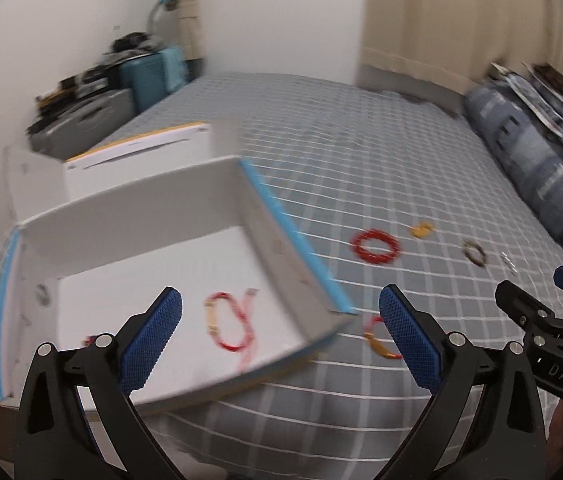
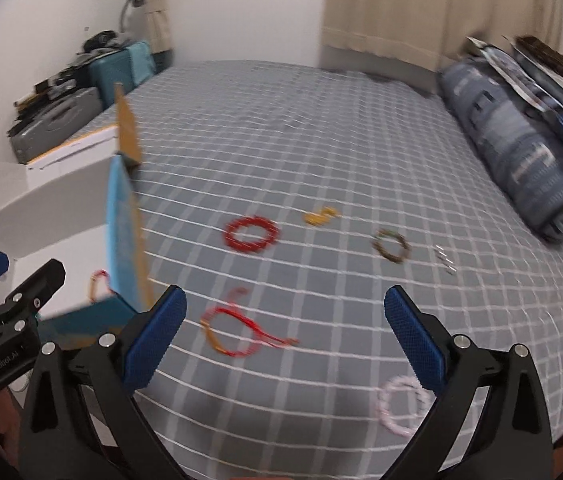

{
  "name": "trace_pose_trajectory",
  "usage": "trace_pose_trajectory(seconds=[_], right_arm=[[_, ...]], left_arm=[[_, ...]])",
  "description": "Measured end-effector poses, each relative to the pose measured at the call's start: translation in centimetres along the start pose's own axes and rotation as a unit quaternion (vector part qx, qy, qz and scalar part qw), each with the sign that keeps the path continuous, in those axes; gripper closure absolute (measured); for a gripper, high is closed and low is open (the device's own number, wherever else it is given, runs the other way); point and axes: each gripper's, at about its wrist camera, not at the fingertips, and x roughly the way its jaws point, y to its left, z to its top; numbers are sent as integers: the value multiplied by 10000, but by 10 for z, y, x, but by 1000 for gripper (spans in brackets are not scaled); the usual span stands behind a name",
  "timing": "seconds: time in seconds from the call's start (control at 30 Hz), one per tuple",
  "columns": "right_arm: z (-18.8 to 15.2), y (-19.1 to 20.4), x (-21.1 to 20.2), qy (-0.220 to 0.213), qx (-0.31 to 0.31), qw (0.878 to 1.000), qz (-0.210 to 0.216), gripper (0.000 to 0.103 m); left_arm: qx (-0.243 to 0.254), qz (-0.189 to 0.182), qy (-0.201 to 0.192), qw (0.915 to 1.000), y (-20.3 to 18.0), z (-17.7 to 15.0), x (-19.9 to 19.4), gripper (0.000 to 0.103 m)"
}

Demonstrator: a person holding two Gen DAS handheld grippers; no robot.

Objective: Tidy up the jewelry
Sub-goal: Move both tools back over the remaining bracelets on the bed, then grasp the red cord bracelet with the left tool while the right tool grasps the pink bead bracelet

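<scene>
A white open box (image 1: pixel 185 208) with blue edges sits at the left on the bed; it also shows in the right wrist view (image 2: pixel 53 200). A red cord bracelet (image 1: pixel 233 328) lies inside it. My left gripper (image 1: pixel 279 340) is open and empty over the box's near right corner. My right gripper (image 2: pixel 285 340) is open and empty above a red-and-gold cord bracelet (image 2: pixel 237 334) on the sheet. A red bead bracelet (image 2: pixel 251 234), a yellow piece (image 2: pixel 319 216), a dark bracelet (image 2: pixel 391 246), silver pieces (image 2: pixel 445 260) and a pink bracelet (image 2: pixel 401 404) lie loose on the bed.
The bed has a grey checked sheet (image 2: pixel 321 140). A folded blue quilt and pillows (image 2: pixel 521 148) lie along the right. Suitcases and clutter (image 2: pixel 81 92) stand beyond the bed at the left. A second white box with a yellow edge (image 1: pixel 137 156) is behind the first.
</scene>
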Motion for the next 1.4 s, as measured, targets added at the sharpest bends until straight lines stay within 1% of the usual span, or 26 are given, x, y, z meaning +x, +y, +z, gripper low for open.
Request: trace_pose_trajectory(seconds=[0.13, 0.3, 0.43, 0.53, 0.6, 0.63, 0.8, 0.87, 1.03, 1.13, 1.2, 1.33, 1.4], right_arm=[[-19, -43, 1, 171, 262, 9994, -124, 8], [-40, -84, 7, 408, 500, 9977, -188, 8], [-53, -104, 15, 570, 661, 9960, -172, 8], [-65, -118, 25, 677, 717, 9949, -214, 8], [-73, -127, 35, 766, 762, 9939, -213, 8], [-76, -128, 40, 826, 757, 9935, -206, 8], [-89, -137, 61, 1082, 759, 9911, -142, 8], [-94, -140, 68, 1175, 775, 9900, -126, 8], [-103, -145, 85, 1363, 808, 9873, -121, 8], [-107, -148, 93, 1494, 860, 9850, -99, 13], [-108, -150, 96, 1542, 877, 9841, -98, 13], [-109, -150, 101, 1630, 898, 9825, -64, 14], [-108, -150, 104, 1685, 901, 9816, -26, 17]], left_arm=[[314, -278, 131, 9990, -39, -6, 6, 6], [546, -786, 408, 9946, -82, -16, 16, 6], [691, -833, 546, 9926, -104, -24, 29, 6], [786, -768, 681, 9916, -116, -31, 43, 6], [913, -550, 677, 9920, -126, -36, 52, 6], [941, -508, 701, 9918, -129, -38, 59, 6], [936, -467, 932, 9901, -136, -48, 87, 6], [894, -493, 1023, 9895, -136, -50, 98, 6], [791, -427, 1228, 9883, -132, -54, 122, 6], [818, -318, 1286, 9878, -132, -56, 133, 6], [823, -312, 1315, 9874, -133, -57, 139, 6], [800, -343, 1456, 9855, -133, -59, 149, 9], [755, -433, 1575, 9837, -131, -61, 154, 16]])
